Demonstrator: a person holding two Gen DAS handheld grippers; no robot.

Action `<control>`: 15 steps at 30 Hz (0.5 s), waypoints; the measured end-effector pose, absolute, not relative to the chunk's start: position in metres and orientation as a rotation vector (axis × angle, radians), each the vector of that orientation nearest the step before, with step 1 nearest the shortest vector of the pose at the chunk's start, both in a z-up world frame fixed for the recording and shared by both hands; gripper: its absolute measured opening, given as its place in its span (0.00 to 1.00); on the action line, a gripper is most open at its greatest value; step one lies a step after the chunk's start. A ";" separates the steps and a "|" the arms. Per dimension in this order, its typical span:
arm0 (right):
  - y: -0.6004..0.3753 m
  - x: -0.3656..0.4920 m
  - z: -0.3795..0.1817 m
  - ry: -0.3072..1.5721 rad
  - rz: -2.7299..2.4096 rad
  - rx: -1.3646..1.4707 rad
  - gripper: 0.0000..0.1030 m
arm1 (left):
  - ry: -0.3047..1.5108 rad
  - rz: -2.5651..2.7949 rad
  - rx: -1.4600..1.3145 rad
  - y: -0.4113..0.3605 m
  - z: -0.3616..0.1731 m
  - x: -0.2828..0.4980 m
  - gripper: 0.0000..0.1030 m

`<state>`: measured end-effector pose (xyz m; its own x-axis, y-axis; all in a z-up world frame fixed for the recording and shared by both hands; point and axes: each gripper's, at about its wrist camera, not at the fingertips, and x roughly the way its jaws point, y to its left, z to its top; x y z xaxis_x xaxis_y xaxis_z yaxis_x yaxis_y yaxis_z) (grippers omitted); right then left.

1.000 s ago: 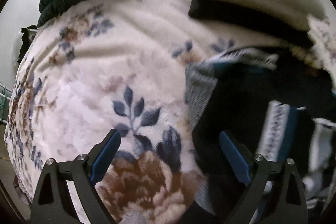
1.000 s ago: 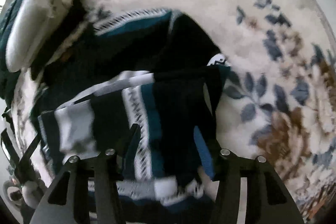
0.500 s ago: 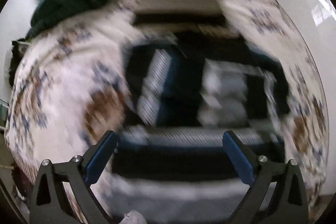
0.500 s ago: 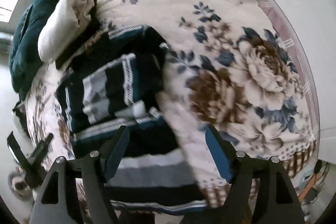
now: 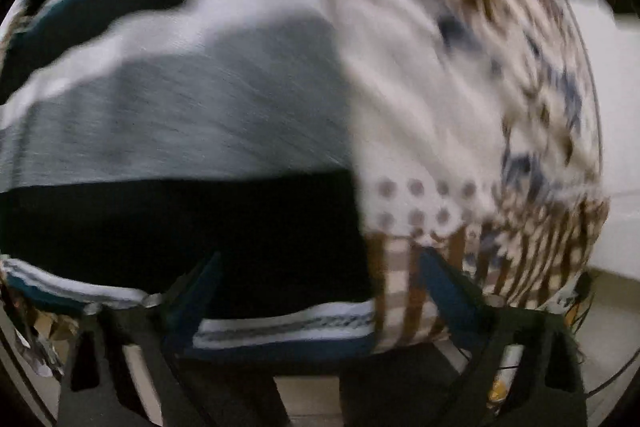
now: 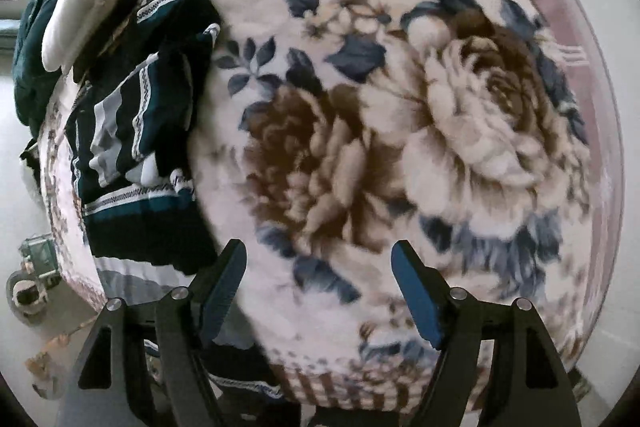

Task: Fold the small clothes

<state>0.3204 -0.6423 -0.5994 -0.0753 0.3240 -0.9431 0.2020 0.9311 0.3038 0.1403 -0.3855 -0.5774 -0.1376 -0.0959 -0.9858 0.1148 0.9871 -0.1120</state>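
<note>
The striped garment (image 5: 180,115), banded in dark navy, grey, white and teal, lies on the floral blanket (image 6: 380,131) that covers the bed. The left gripper (image 5: 320,291) has its jaws spread wide, right at the garment's patterned hem near the bed's edge; this view is blurred and contact cannot be told. The right gripper (image 6: 318,281) hovers with its jaws apart and empty over the blanket's brown flowers, the garment (image 6: 136,131) off to its left. A white folded item (image 6: 76,15) lies beyond the garment, beside a dark green quilt (image 6: 32,27).
</note>
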 end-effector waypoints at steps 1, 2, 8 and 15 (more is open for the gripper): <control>-0.645 0.329 -0.606 1.656 0.131 0.419 0.74 | 1.700 -0.151 0.080 -0.396 -0.588 0.138 0.63; -0.646 0.338 -0.610 1.648 0.153 0.434 0.74 | 1.684 -0.131 0.110 -0.399 -0.593 0.137 0.56; -0.636 0.411 -0.637 1.582 0.288 0.566 0.74 | 1.589 -0.086 0.007 -0.374 -0.566 0.149 0.05; -0.607 0.502 -0.682 1.567 0.342 0.756 0.74 | 1.528 -0.057 -0.059 -0.346 -0.519 0.152 0.05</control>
